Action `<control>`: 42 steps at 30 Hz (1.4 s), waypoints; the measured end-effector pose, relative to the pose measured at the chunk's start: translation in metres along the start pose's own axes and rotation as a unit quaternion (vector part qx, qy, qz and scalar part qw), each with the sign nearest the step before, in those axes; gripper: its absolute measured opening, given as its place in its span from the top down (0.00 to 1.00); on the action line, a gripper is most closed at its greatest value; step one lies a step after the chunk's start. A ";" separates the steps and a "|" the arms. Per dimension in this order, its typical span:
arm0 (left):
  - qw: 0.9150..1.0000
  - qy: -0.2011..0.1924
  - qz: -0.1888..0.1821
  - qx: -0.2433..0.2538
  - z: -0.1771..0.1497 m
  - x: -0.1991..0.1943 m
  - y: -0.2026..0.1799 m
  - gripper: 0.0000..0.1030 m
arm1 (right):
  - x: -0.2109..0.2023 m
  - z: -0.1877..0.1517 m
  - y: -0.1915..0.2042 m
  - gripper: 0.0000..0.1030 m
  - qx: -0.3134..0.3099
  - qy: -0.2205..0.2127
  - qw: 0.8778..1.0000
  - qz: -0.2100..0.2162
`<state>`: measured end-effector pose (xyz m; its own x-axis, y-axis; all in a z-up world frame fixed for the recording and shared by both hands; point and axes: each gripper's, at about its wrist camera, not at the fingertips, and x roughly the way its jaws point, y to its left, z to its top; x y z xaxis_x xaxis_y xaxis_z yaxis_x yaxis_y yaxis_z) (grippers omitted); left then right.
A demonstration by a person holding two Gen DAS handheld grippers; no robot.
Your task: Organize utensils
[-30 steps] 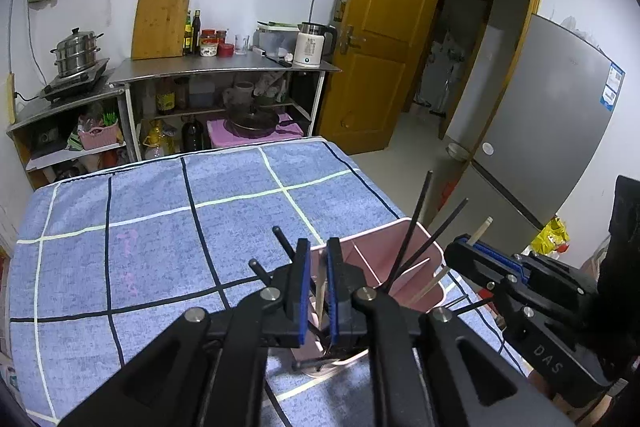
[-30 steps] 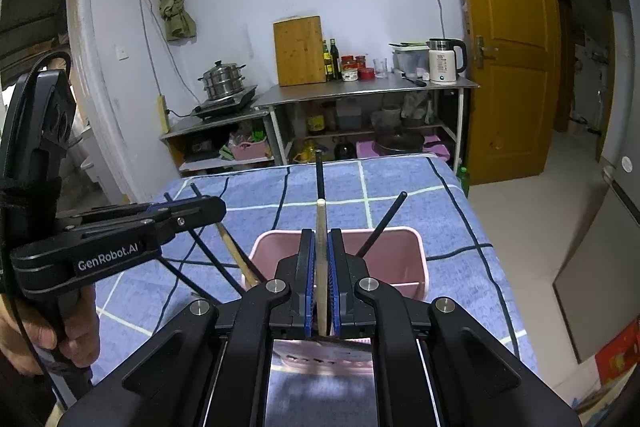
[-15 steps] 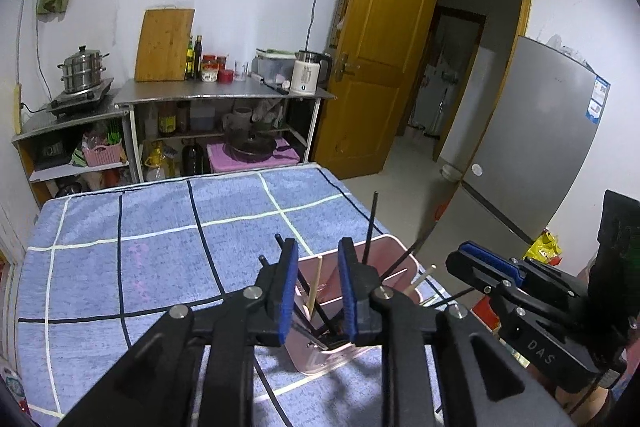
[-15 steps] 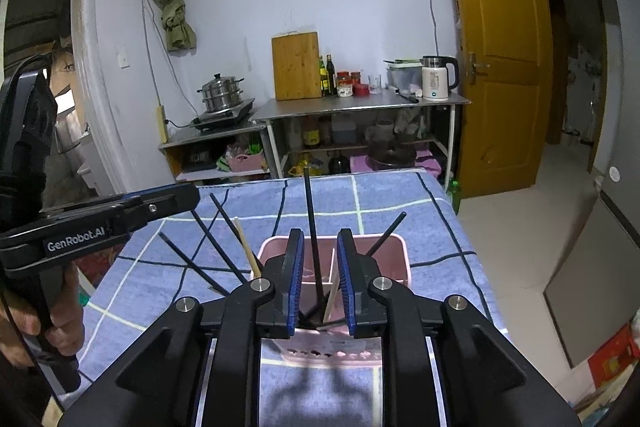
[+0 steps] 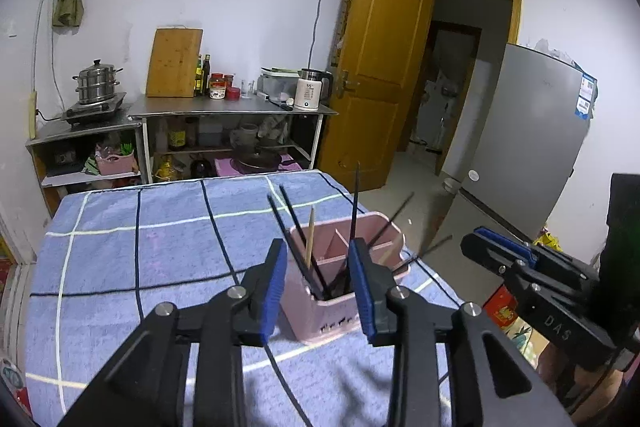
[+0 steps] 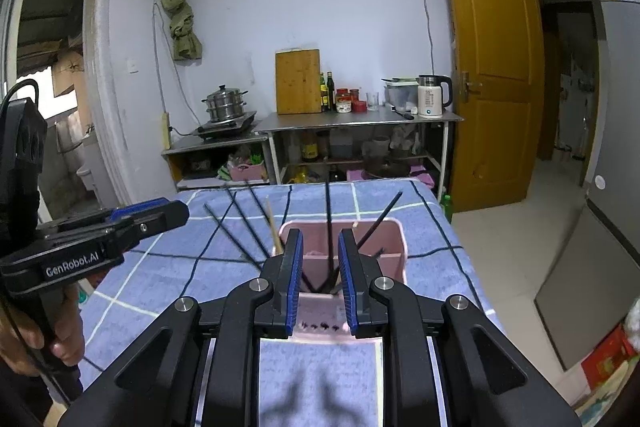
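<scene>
We cannot see the lower ends of the chopsticks [image 6: 328, 227] inside the pink holder [image 6: 394, 239]; our right gripper [image 6: 319, 281] covers its near wall. The print on that wall [image 5: 338, 325] is too small to read. The fridge [image 6: 616, 147] runs past the frame edge.

Walls: you face white plaster [image 6: 340, 7]; a green cloth [image 6: 182, 23] hangs by a cable.
Door: you see the yellow door [image 5: 380, 67] open onto a dim hall.
Fridge: a grey fridge [image 5: 524, 139] stands to your right of the doorway.
Shelf: your far wall has a steel shelf [image 6: 360, 119] with a board [image 6: 298, 81], bottles, jars and a kettle [image 6: 430, 101].
Stove: a steamer pot [image 6: 224, 103] sits on a stove beside the shelf.
Table: a blue checked cloth [image 5: 140, 247] lies before you.
Floor: pale tiles [image 6: 520, 247].
</scene>
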<state>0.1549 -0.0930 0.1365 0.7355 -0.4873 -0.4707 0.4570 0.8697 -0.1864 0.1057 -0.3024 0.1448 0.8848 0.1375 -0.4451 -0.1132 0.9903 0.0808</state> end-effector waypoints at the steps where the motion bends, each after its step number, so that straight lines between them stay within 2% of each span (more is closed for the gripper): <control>1: 1.000 -0.001 0.004 0.003 -0.006 -0.002 -0.001 0.67 | -0.001 -0.003 0.002 0.82 -0.002 0.000 1.000 0.000; 6: 1.000 -0.005 0.009 -0.003 -0.033 -0.011 0.001 0.62 | -0.006 -0.023 0.011 0.82 -0.008 0.006 1.000 0.002; 15: 0.999 -0.024 0.033 0.004 -0.077 -0.025 0.001 0.60 | -0.014 -0.060 0.022 0.82 -0.009 0.007 1.000 0.007; 24: 0.998 -0.045 0.040 0.009 -0.112 -0.040 -0.006 0.56 | -0.021 -0.095 0.031 0.82 -0.009 0.014 1.000 0.005; 29: 0.998 -0.043 0.041 0.009 -0.124 -0.041 -0.006 0.55 | -0.024 -0.110 0.030 0.82 -0.005 0.017 1.000 0.002; 42: 0.997 -0.048 0.053 0.014 -0.134 -0.043 -0.009 0.55 | -0.032 -0.114 0.035 0.81 -0.011 0.005 1.000 -0.005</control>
<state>0.0520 -0.0690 0.0427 0.8244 -0.3988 -0.4016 0.3867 0.9150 -0.1148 0.0221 -0.2693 0.0606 0.8819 0.1267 -0.4541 -0.1138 0.9919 0.0558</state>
